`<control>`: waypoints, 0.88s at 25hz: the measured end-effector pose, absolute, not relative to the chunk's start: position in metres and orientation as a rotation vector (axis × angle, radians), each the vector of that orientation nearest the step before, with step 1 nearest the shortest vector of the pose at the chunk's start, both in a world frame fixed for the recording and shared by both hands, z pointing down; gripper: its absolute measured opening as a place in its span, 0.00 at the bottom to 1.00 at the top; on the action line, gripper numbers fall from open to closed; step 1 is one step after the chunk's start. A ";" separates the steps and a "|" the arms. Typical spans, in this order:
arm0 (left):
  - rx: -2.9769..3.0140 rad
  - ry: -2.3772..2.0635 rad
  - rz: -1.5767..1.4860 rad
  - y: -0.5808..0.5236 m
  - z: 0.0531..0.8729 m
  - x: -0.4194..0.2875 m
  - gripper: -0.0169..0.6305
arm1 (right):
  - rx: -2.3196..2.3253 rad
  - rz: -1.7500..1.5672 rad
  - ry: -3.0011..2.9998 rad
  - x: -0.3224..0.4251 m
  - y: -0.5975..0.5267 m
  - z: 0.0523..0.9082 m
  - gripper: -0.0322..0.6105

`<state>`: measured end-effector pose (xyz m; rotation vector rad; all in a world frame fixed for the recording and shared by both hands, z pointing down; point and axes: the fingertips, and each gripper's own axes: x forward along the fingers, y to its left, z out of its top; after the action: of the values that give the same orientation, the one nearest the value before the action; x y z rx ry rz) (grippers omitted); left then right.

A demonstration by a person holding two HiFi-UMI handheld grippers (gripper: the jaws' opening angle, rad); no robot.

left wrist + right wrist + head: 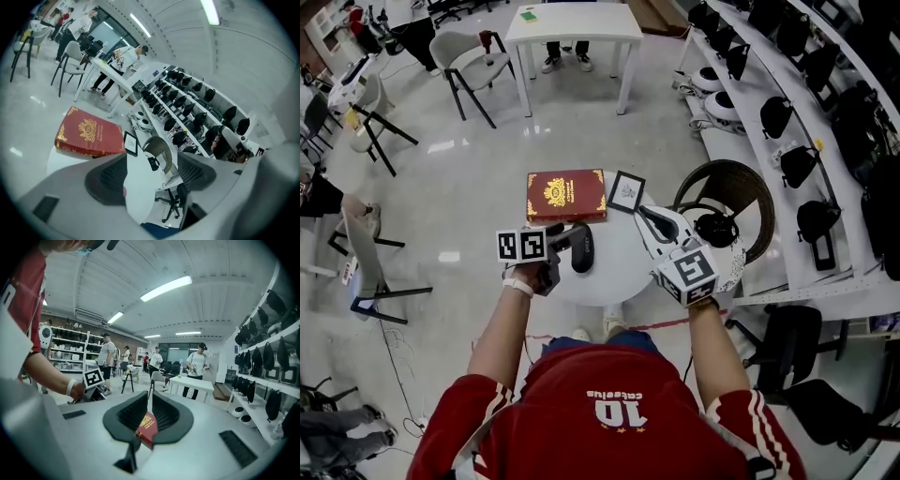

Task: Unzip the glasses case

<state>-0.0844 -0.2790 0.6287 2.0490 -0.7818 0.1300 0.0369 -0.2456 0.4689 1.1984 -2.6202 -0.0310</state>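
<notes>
Black glasses case (582, 249) flat on white table (617, 270), just beside left gripper (150, 176), jaws wide, empty; right gripper (149, 414) nearly closed, gripping nothing. Looks like pre-grasp: next, pin case, then pinch zip pull.

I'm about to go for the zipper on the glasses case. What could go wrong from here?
The glasses case lies loose on the small table. Pulling on it without the left gripper pinning it could drag it off the edge.
The picture frame stands close behind, so a swing of the right gripper may topple it.
</notes>
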 end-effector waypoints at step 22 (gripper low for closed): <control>2.534 -1.130 -0.085 -0.227 0.437 -0.123 0.04 | 1.298 -0.015 -2.771 -0.018 -0.204 0.391 0.08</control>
<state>-0.1227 -0.2266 0.4369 2.5343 -1.1300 -0.0845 -0.0180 -0.2041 0.3909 1.2979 -2.7710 -0.0151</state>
